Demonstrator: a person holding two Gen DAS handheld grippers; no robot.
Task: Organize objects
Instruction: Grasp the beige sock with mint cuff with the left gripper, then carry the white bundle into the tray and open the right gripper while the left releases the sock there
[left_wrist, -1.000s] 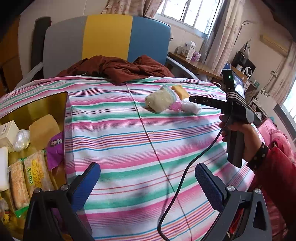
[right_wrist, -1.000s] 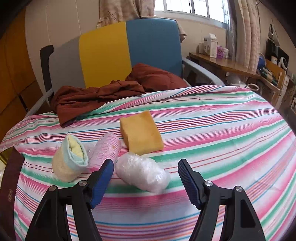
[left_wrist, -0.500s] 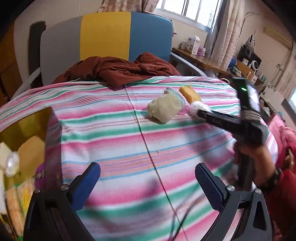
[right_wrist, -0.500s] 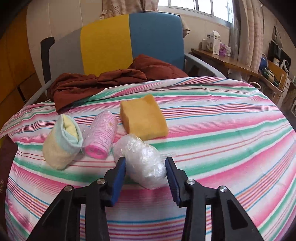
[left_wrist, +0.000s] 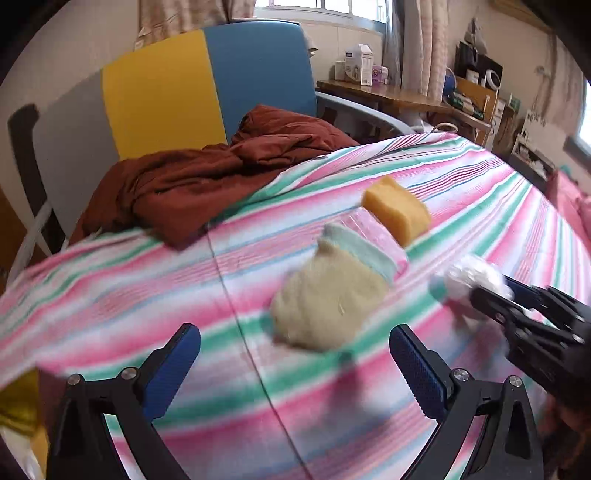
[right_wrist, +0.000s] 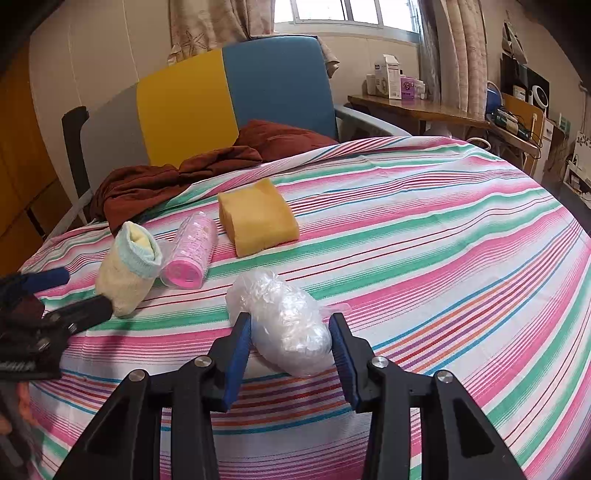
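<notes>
Blue-padded left gripper (left_wrist: 294, 363) was spread wide and empty, short of the rolled sock (left_wrist: 332, 295) mid-bed. No legible writing (blurred).

Right view: right gripper (right_wrist: 290, 349) pinched the plastic-wrapped bundle (right_wrist: 280, 317) near the bed's front edge. Probably light, squashy, slippery; grip its middle.

A chair (right_wrist: 236, 107) with grey, yellow and blue back panels stands at the far edge of the striped cloth (right_wrist: 424, 229). Behind it, a daylit window (right_wrist: 347, 14) with patterned curtains (right_wrist: 221, 22); a cluttered wooden side table (right_wrist: 424, 107) lines the right-hand wall.
</notes>
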